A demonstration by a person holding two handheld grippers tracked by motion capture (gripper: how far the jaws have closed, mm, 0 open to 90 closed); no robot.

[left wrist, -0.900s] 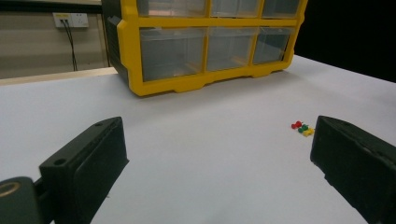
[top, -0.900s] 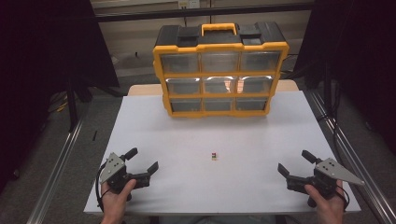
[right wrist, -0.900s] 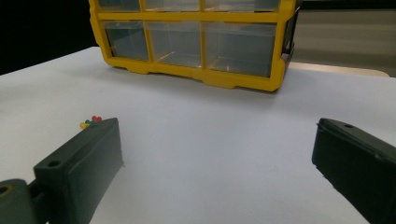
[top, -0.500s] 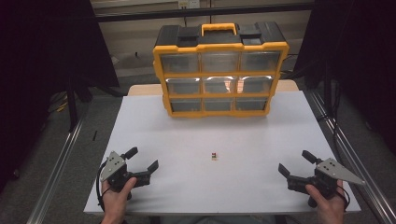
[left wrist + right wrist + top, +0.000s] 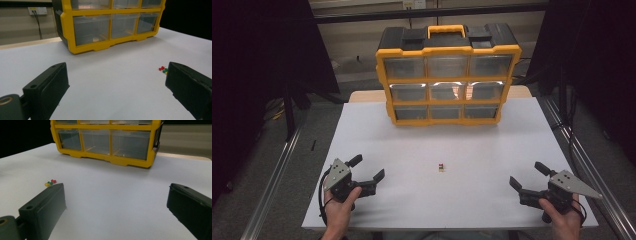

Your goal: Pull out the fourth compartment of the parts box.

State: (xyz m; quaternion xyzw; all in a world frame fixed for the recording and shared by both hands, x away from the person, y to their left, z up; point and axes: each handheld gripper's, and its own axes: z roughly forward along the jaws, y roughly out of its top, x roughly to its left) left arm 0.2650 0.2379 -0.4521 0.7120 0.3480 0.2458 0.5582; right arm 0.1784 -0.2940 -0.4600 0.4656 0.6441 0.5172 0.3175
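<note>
The white table carries a yellow-and-black drawer organiser with nine clear drawers and a yellow handle; it stands well beyond both sets of fingers, and no brand or writing on it can be read. The left gripper and the right gripper rest near the front edge, well apart, each with its jaws spread wide and nothing between them. A tiny cluster of red, green and yellow push pins lies on bare table between the two grippers, just past the left gripper's right fingertip in its own view, with nothing in the way.
</note>
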